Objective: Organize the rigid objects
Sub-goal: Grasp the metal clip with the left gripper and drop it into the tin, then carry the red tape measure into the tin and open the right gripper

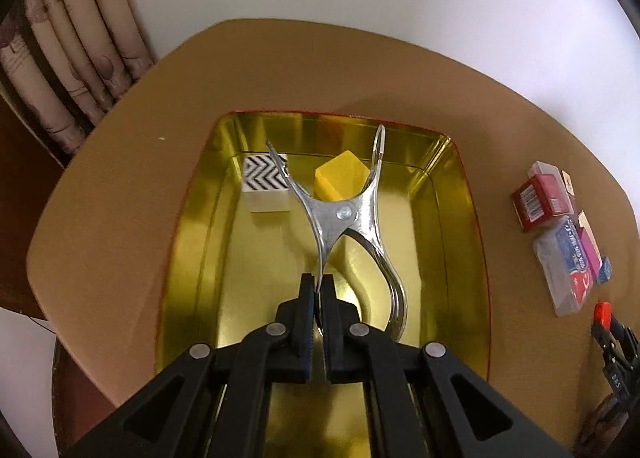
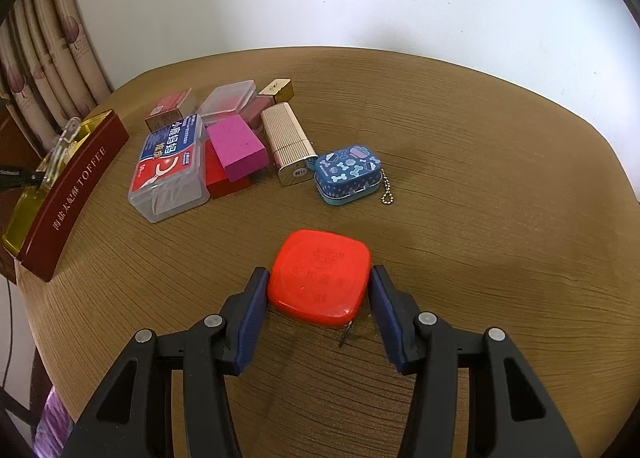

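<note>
My left gripper (image 1: 318, 290) is shut on one handle of silver metal tongs (image 1: 344, 210) and holds them over the gold inside of the red toffee tin (image 1: 452, 218). In the tin lie a zigzag black-and-white block (image 1: 266, 182) and a yellow block (image 1: 340, 174). My right gripper (image 2: 318, 286) is open, its fingers on either side of a red rounded-square box (image 2: 320, 276) on the wooden table (image 2: 480, 178). The tin (image 2: 72, 186) and the tongs (image 2: 60, 150) also show at the left of the right wrist view.
Beyond the red box lies a cluster: a floss-pick box (image 2: 170, 166), pink block (image 2: 236, 146), red block (image 2: 224, 178), ribbed silver case (image 2: 286, 142), blue patterned tin with chain (image 2: 346, 172), clear-lidded box (image 2: 228, 98). A curtain (image 1: 60, 58) hangs left; a white wall is behind.
</note>
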`<state>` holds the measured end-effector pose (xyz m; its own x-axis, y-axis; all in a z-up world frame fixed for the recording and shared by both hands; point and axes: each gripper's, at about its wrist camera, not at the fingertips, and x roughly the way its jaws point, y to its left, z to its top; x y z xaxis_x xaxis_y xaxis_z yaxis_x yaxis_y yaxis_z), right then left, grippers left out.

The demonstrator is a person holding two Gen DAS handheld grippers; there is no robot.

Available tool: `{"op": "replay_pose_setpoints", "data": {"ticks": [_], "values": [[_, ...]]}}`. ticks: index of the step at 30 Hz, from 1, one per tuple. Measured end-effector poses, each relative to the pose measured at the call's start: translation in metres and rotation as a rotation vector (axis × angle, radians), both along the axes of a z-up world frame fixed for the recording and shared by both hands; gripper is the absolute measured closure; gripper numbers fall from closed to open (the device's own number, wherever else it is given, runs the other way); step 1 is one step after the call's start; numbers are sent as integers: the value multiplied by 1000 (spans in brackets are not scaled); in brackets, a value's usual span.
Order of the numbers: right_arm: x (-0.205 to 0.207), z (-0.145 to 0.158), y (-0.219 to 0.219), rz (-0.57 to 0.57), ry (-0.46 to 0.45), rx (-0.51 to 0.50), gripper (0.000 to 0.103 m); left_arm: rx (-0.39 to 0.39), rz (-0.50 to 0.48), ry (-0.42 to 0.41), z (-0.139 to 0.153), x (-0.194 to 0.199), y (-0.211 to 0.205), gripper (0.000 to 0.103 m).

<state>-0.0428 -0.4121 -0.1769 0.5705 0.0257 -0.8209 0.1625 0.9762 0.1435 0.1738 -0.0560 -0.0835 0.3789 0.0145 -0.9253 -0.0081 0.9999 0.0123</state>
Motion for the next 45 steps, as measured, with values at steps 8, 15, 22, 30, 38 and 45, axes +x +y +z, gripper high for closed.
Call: {"op": "replay_pose_setpoints", "data": {"ticks": [8, 15, 22, 30, 38, 45], "values": [[0, 0, 0, 0, 0, -1, 54, 7, -72, -10, -15, 10, -28, 100], [0, 0, 1, -2, 1, -1, 54, 105, -62, -20, -9, 0, -34, 83], [0, 0, 0, -3, 1, -8, 55, 127, -29, -142, 27, -39, -32, 77], [-7, 6, 6, -12, 20, -17, 56, -9, 128, -295, 66, -99, 19, 71], [8, 74, 69, 127, -71, 29, 56, -31, 297, -376, 68, -171, 67, 63], [90, 116, 196, 403, -56, 181, 56, 31, 316, -378, 49, -184, 79, 63]]}}
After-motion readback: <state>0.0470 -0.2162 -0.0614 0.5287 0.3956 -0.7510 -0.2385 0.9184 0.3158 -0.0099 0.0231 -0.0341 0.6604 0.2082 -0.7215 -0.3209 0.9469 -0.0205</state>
